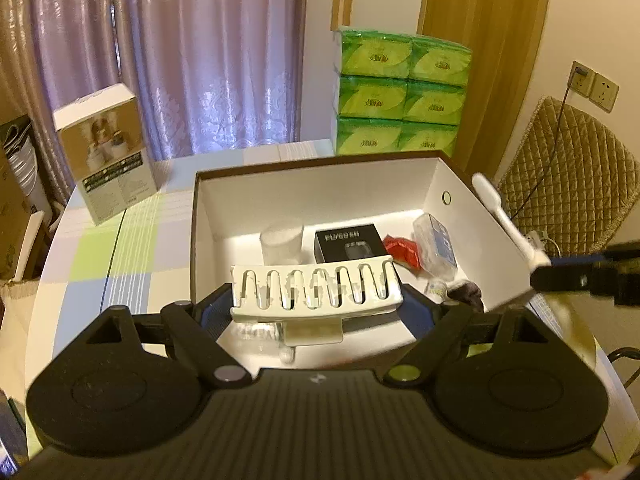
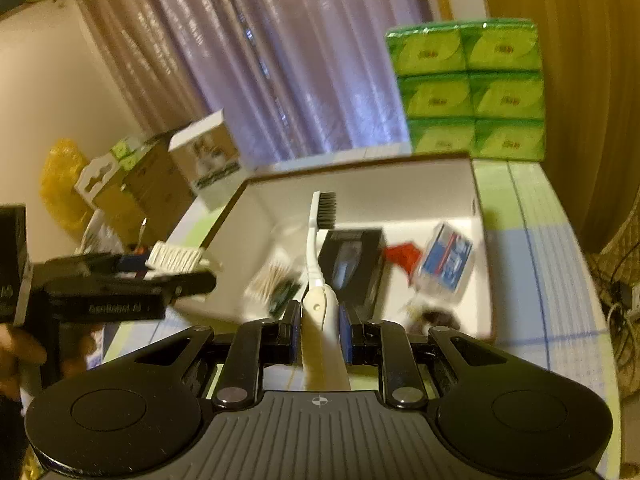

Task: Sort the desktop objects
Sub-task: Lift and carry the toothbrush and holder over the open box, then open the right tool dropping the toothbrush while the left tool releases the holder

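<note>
The left gripper (image 1: 316, 304) pinched a white slotted soap dish (image 1: 316, 288) between its blue-padded fingers, holding it over the near edge of the open white storage box (image 1: 320, 192); the fingertips themselves were hidden behind the dish. The right gripper (image 2: 320, 334) was clamped on the pale handle of a white toothbrush (image 2: 316, 240), whose dark bristled head reached over the same box; the handle's lower end ran out of sight under the gripper body.

Inside the box, toward its back wall, lay a black packaged item (image 1: 347, 242) with lettering too blurred to read, a translucent round container (image 1: 281, 242) left of it, and a red wrapper (image 1: 403, 250) and a clear pack with a blue label (image 1: 436, 246) to its right. A pack of cotton swabs (image 2: 274, 278) lay smeared by motion near the box's front left, and a dark object (image 1: 466, 294) in the front right corner could not be made out.

Behind the box stood stacked green tissue packs (image 1: 400, 92); left of it, a white and brown carton (image 1: 106, 152) stood on the checked tablecloth (image 1: 92, 248). A person's hand (image 2: 24, 354) showed dimly at the left gripper's handle, cut off by the frame.
</note>
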`<state>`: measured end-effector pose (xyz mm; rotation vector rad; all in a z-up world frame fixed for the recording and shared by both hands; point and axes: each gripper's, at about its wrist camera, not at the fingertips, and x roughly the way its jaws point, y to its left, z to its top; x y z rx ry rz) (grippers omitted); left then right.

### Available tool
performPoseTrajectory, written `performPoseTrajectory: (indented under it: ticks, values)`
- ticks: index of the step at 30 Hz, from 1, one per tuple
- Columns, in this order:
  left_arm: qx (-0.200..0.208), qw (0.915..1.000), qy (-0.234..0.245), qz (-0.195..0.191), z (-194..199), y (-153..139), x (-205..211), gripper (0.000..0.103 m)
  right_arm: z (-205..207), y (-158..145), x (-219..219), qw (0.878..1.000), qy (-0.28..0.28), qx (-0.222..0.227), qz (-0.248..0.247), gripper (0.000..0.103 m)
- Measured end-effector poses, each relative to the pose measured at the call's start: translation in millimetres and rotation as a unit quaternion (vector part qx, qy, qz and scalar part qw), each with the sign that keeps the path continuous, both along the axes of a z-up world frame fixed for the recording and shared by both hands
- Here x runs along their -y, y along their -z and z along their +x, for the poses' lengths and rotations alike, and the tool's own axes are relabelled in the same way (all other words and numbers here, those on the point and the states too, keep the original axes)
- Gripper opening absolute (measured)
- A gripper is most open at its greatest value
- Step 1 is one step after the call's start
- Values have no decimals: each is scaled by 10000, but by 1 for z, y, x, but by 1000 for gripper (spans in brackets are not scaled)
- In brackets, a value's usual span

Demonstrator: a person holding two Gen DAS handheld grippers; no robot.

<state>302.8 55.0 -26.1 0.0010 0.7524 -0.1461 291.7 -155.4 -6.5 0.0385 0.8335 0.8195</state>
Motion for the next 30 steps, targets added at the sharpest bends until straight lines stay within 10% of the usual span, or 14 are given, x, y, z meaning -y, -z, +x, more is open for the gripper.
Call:
performPoseTrajectory:
  ticks: [30]
  values:
    - [-1047,9938,64,373,123,80,3,83,122,74,-58,9900,984,-892,-483,17]
